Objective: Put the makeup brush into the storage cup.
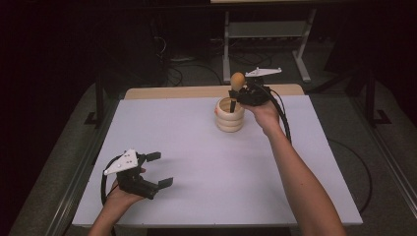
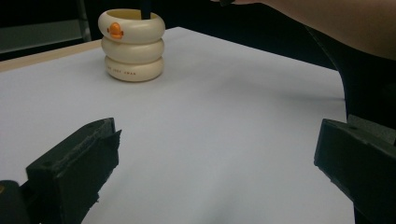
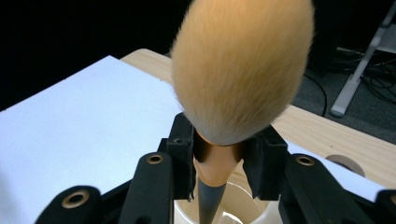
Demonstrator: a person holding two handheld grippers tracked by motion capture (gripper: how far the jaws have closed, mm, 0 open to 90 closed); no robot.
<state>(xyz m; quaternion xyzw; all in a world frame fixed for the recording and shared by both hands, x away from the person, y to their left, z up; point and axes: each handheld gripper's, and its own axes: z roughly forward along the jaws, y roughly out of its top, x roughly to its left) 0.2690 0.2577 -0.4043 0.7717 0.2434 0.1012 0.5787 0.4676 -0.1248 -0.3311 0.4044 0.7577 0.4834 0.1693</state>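
Observation:
A cream holder [image 1: 230,115] shaped like three stacked rings stands at the far middle of the white table; an orange mark shows on its top ring [image 2: 133,45]. A makeup brush [image 1: 237,83] with a tan bristle head [image 3: 240,70] stands upright, its dark handle tip reaching into the holder's mouth [image 3: 224,205]. My right gripper [image 1: 242,93] is shut on the brush just below the bristles [image 3: 218,165]. My left gripper [image 1: 160,169] rests near the table's front left corner, open and holding nothing, its jaws wide apart [image 2: 210,172].
The white board [image 1: 196,157] covers a wooden table [image 1: 162,91] whose far edge shows behind it. Metal stand legs [image 1: 302,59] and cables lie on the dark floor beyond. The person's right forearm [image 1: 300,182] crosses the table's right half.

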